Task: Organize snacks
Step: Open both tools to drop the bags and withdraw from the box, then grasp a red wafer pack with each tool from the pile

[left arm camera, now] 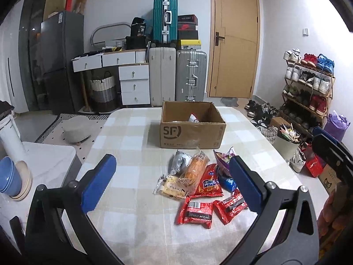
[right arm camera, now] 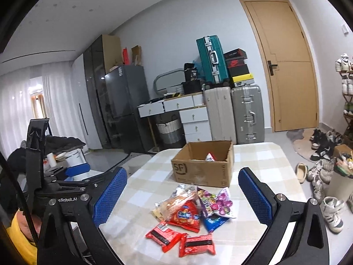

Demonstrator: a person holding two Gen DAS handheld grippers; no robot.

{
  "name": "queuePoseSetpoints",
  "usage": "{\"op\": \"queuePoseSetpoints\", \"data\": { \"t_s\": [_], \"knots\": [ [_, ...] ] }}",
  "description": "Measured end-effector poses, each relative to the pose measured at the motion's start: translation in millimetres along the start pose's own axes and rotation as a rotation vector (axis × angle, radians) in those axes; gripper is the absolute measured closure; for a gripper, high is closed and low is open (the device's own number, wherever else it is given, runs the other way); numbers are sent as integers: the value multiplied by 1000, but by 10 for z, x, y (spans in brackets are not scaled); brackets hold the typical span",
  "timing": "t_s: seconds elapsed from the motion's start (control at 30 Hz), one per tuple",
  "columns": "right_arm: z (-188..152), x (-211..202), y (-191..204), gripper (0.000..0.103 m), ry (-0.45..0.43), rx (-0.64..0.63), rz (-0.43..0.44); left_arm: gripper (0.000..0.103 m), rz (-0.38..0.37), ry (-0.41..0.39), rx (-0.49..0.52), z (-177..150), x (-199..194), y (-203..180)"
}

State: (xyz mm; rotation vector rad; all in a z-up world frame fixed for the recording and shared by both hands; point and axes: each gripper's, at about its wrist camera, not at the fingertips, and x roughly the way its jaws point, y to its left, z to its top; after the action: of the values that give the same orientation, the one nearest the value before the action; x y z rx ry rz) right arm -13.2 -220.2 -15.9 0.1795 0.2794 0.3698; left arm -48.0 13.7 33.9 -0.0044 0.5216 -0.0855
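Left wrist view: left gripper [left arm camera: 172, 182] wide open, empty, above snack pile [left arm camera: 198, 185] on checked table [left arm camera: 123, 132], cardboard box [left arm camera: 192, 132] beyond; right wrist view: right gripper [right arm camera: 182, 196] wide open, empty, over snack pile [right arm camera: 192, 216], one packet [right arm camera: 210, 157] inside box [right arm camera: 203, 172].

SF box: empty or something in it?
Not empty. The box stands open-topped, and one snack packet shows inside by the far wall. The rest of its floor is hidden.
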Motion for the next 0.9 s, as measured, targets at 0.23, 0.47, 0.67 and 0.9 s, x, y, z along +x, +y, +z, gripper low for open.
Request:
{"op": "queuePoseSetpoints", "data": {
  "t_s": [0.23,0.47,0.67,0.9],
  "knots": [
    [-67,60,-10,1,19,-7,-33,1,9,19,-7,-68,161,45],
    [-165,75,-3,1,28,-32,-51,1,0,71,-10,-229,390,93],
    [-274,137,-88,1,43,-28,-43,1,-48,134,-2,-448,687,109],
    [-449,262,-189,1,83,-24,-50,1,-94,254,14,-786,1182,42]
  ]
}}
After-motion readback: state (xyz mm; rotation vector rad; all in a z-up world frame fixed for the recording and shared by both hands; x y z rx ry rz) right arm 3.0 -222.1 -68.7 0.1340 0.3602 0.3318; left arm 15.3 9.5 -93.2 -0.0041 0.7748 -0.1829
